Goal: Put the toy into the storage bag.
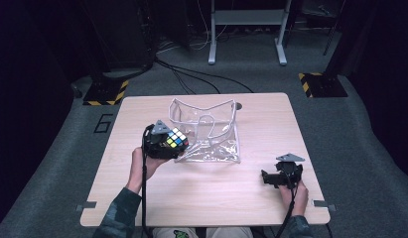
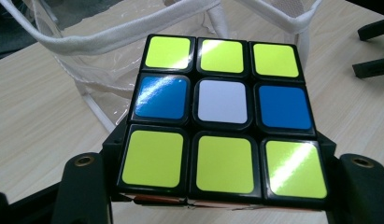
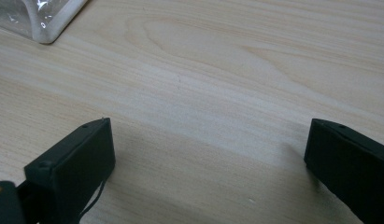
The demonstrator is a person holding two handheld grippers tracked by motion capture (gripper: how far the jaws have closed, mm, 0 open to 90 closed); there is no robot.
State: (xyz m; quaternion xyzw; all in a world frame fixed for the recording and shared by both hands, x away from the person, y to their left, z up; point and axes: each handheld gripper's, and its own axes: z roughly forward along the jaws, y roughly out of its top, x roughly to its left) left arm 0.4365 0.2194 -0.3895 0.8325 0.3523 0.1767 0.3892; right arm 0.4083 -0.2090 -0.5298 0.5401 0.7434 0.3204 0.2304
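Beside the clear plastic bag (image 1: 206,130), left gripper (image 1: 164,144) clamps a Rubik's cube (image 2: 222,119) by its sides, held off the table (image 1: 201,188), likely bound for the bag's open top. Right gripper (image 1: 271,178) rests low, jaws wide apart, empty, clear of the way.

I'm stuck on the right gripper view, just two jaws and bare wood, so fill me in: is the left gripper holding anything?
Observer: Yes, the left gripper is shut on a puzzle cube.
Operator: Where is it relative to the bag?
Observer: At the left front edge of the clear plastic bag, beside it and not inside.
Operator: Is the bag open?
Observer: Its top gapes upward, white-trimmed rim spread wide.
Operator: And my gripper?
Observer: The right gripper sits open, low over the wooden table, right of the bag.
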